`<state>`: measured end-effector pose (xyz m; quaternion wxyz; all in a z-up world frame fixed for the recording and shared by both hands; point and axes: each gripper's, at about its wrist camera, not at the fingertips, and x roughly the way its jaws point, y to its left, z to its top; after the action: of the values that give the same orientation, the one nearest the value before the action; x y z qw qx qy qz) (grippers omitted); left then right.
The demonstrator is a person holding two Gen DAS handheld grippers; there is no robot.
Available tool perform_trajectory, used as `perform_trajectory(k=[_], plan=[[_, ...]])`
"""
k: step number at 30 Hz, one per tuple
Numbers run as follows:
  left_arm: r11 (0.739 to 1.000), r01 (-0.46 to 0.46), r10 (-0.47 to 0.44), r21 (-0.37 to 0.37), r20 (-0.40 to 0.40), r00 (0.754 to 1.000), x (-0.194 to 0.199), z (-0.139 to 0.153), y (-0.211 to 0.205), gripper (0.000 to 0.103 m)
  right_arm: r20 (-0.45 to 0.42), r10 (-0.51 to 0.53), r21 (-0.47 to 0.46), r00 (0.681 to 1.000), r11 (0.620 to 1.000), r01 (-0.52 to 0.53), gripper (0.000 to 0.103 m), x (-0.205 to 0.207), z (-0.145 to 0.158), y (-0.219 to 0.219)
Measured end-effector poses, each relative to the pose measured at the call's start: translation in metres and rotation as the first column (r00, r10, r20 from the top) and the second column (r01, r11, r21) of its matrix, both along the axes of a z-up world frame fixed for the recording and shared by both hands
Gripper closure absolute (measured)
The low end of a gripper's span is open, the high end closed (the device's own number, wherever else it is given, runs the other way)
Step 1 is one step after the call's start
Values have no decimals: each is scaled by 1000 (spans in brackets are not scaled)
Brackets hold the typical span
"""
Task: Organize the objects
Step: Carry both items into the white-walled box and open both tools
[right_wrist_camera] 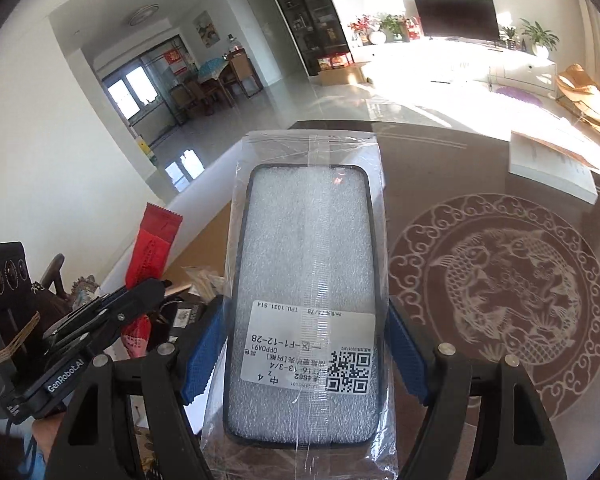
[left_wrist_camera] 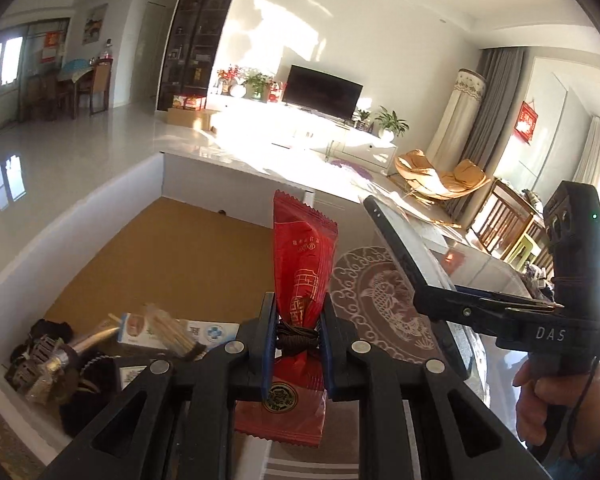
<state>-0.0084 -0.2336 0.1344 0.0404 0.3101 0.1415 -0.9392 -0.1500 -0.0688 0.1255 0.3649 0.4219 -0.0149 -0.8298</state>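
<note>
Jaws grip red packet (left_wrist_camera: 300,280), phone case (right_wrist_camera: 306,300) above box (left_wrist_camera: 80,216).

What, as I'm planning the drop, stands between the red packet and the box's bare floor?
Nothing visible. The packet in the left gripper faces open box floor; clutter lies left of it, the case in the right gripper right.
</note>
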Motion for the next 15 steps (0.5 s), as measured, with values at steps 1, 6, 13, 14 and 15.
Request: perform_trajectory(k=[1, 6, 13, 14, 15], plan=[[999, -35, 36, -7, 24, 999, 0, -2, -20, 85, -5, 32, -6, 999, 999, -32, 27, 3, 3, -25], [979, -189, 202, -81, 213, 956, -8, -41, -102, 84, 15, 154, 31, 988, 987, -155, 27, 14, -13, -137], [952, -275, 305, -135, 350, 886, -7, -83, -143, 35, 155, 177, 117, 972, 974, -196, 25, 20, -73, -210], [945, -291, 325, -150, 340, 882, -3, -82, -143, 25, 126, 192, 141, 973, 968, -209, 21, 26, -72, -214], [939, -303, 341, -164, 329, 881, 0, -81, -144, 23, 117, 200, 156, 973, 964, -217, 19, 28, -71, -217]])
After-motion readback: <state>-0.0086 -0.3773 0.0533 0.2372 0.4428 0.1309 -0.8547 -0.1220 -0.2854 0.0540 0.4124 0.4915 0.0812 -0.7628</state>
